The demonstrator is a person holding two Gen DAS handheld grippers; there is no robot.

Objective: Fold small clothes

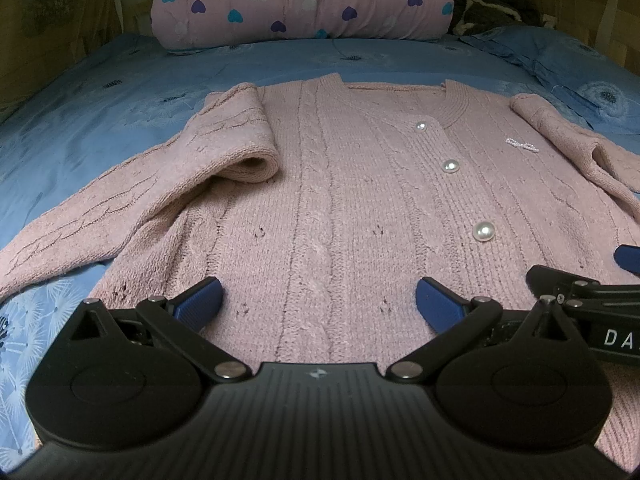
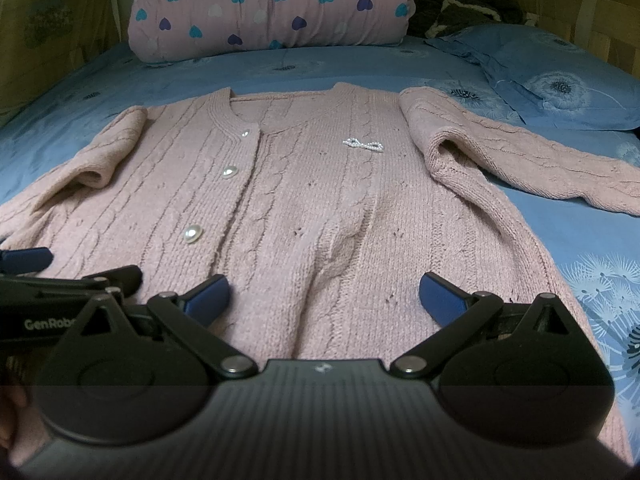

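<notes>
Nearest the lens, the hem of a pink knitted cardigan [image 1: 320, 200] is seen between the spread, released fingers of the left tool [image 1: 319, 294]. Just beside it, the right tool [image 2: 325, 294] is likewise held apart over the hem, grasping nothing. Buttoned and front-up, the cardigan is laid flat on a blue bed [image 1: 120, 80], with a heart-patterned quilt roll [image 1: 300, 0] beyond.

The cardigan [image 1: 340, 184] is dusty pink, cable-knit in raised vertical ribs, with pearly white buttons [image 1: 483, 232] and a white beaded bow [image 2: 363, 144]. The bed sheet [image 1: 100, 92] is blue, printed with pale white dandelion heads. At 12 o'clock the rolled quilt [image 1: 300, 0] is lilac-pink, scattered with teal, purple and white hearts. Each gripper [image 2: 324, 300] is black with blue pads.
</notes>
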